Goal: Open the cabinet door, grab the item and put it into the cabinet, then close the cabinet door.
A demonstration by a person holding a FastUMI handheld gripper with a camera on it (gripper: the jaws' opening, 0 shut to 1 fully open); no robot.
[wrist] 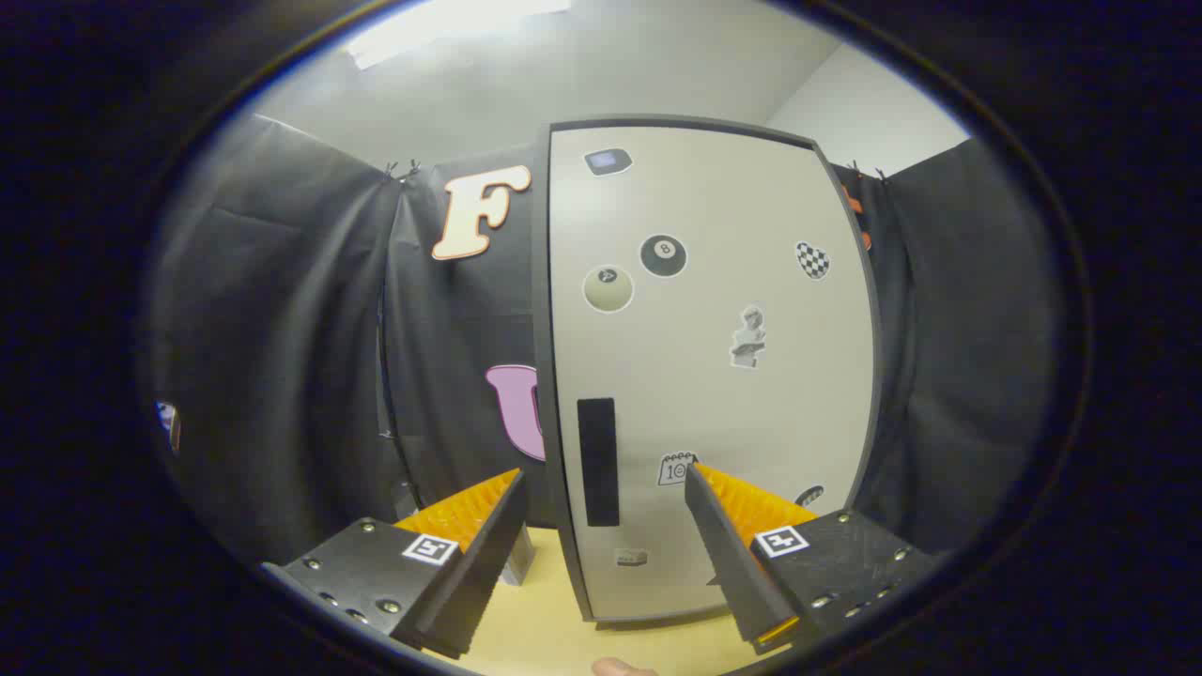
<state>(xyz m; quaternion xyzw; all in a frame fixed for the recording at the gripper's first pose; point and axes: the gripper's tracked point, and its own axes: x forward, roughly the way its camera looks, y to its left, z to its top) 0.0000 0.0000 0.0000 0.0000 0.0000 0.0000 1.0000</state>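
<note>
The cabinet door [709,376] stands shut just ahead, its dark handle [598,461] near the left edge, in line with the gap between the fingers; the gripper [601,488] is spread wide, holding nothing; opening looks to be the step in hand; next, close on that handle and pull.

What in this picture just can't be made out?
- Inside of the cabinet: hidden by its shut door, gripper view.
- The item to stow: a small grey thing shows beyond the left finger, which covers most of it; what it is, unclear.
- Sticker low on the door: partly covered by the right finger.
- The open gripper touches nothing.
</note>
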